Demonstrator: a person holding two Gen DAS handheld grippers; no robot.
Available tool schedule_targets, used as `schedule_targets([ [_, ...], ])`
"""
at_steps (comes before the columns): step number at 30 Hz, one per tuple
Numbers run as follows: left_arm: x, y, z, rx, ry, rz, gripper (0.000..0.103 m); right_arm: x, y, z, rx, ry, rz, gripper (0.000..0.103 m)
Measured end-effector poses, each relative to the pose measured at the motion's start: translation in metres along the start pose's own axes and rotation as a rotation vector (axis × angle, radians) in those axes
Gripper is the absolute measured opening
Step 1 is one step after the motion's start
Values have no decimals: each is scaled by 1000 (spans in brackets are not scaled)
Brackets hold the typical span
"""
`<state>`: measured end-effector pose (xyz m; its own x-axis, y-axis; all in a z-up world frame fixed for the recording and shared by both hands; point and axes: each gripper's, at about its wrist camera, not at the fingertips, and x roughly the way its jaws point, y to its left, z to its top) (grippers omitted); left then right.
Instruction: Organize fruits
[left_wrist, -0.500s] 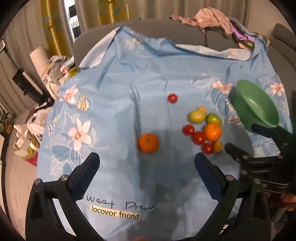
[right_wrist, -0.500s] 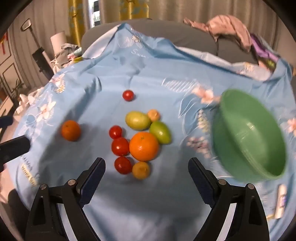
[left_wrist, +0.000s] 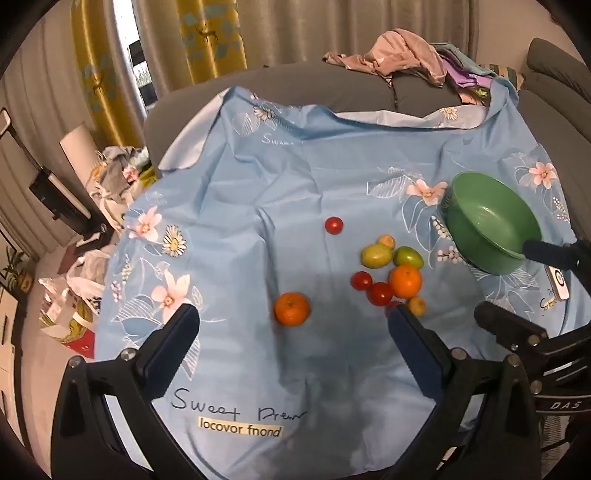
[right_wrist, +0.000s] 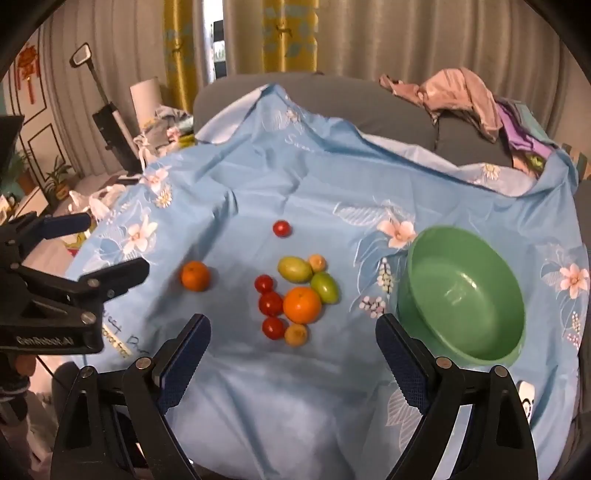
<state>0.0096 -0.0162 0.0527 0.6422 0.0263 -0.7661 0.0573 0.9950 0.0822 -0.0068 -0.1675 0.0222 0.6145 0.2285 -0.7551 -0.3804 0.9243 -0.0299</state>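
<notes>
Fruit on blue cloth (right_wrist: 295, 177): oranges (right_wrist: 301, 305) 2, tomatoes (right_wrist: 270, 303) 4, green fruits (right_wrist: 294, 269) 2, small yellow 2; bowl (right_wrist: 461, 291) 1, right; left tool (left_wrist: 291, 336) and right tool (right_wrist: 293, 345) released, empty, fruit ahead

Two black grippers, each with two thick fingers. Dark blue bumpy pads (right_wrist: 184, 363) on the inside of every finger. Small round silver screws (right_wrist: 142, 363) along the black frames. White letters on the sides – "GenRobot.AI" on the left gripper (right_wrist: 92, 247), "DAS" on the right gripper (left_wrist: 517, 284).
</notes>
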Motion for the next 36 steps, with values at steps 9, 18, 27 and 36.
schedule_targets([
  [9, -10, -6, -7, 16, -40, 10, 102, -42, -4, 21, -41, 32, -26, 91],
  [18, -9, -7, -8, 21, -27, 4, 102, -48, -8, 21, -36, 44, -33, 91],
  [27, -9, -8, -11, 20, -25, -6, 102, -48, -6, 22, -36, 46, -37, 91],
  [36, -7, -8, -13, 19, -18, -12, 102, -48, -7, 21, -35, 47, -38, 91],
])
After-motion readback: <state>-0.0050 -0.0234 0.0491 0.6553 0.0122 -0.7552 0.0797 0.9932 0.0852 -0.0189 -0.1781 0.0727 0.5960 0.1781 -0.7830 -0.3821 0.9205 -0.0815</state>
